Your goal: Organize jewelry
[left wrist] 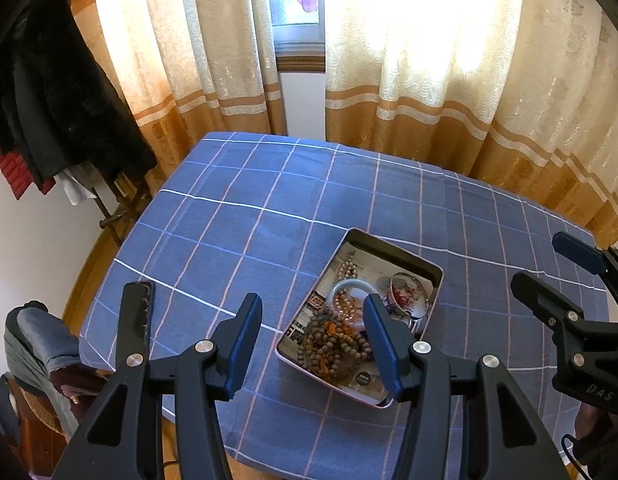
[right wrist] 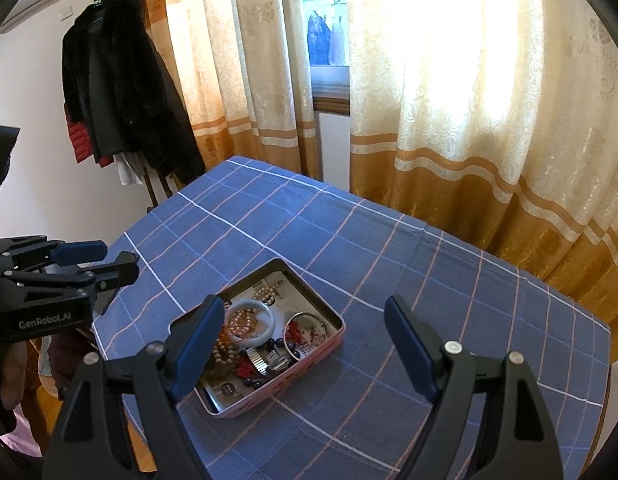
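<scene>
A shallow pink tin (right wrist: 269,396) sits on a table draped in a blue checked cloth (right wrist: 309,232), and every piece of jewelry in view lies inside that tin. Both handheld grippers hover above it with nothing between their fingers: the left gripper (left wrist: 313,340) spread wide at the tin's near-left side, the right gripper (right wrist: 305,344) likewise wide over the tin's near edge.

Inside the tin the pieces lie heaped, not sorted. A pale jade-like bangle (right wrist: 251,322), smooth and glossy, rings a coil of small pearly beads (right wrist: 243,322). Toward the tin's near end, strands of matte brown wooden beads (left wrist: 329,354) tangle with orange tassel thread. A thin metal bangle (right wrist: 305,330) circles a scrap of red cord at the tin's right side, just beside dark blue beads (right wrist: 275,344) and a ribbed silver-toned band (right wrist: 265,360). Another pearly strand (right wrist: 267,292) rests at the tin's far end, over printed paper lining the bottom.

The cloth around the tin shows no loose jewelry. That fits two readings: a jumble awaiting sorting, or pieces gathered into their container with the job near its close. These views do not settle which.
</scene>
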Available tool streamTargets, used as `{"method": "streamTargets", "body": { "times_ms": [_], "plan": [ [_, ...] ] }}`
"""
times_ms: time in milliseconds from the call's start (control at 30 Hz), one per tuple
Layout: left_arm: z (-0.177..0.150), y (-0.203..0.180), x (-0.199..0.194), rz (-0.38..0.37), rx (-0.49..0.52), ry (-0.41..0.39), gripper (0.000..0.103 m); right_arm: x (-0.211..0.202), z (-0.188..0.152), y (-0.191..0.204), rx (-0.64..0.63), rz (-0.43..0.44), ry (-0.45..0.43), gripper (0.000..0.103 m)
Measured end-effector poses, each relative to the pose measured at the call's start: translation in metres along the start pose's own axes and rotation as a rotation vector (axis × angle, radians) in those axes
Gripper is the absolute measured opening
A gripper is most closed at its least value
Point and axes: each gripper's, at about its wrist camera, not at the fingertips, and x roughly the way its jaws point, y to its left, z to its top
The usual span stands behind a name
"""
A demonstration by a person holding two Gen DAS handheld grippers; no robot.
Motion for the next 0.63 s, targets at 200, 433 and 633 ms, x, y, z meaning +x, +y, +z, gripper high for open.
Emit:
{"method": "streamTargets", "body": {
  "times_ms": [200, 433, 633],
  "plan": [
    [0.0018, -0.0024, 0.004, 0.014, 0.004, 0.011, 0.053, 0.0009, 0.0009, -0.0019, 0.001, -0.001, 0.002, 0.085],
    [0.0022, -0.0018, 0.0056, 0.05, 0.008, 0.001, 0.063, 0.0032, -0.0007, -0.0053, 0.005, -0.001, 0.006, 0.085],
    [0.0031, -0.0042, 0.0052, 0.027, 0.021, -0.009, 0.063, 0.0058, -0.0021, -0.0088, 0.01, -0.002, 0.01, 0.085]
  ]
}}
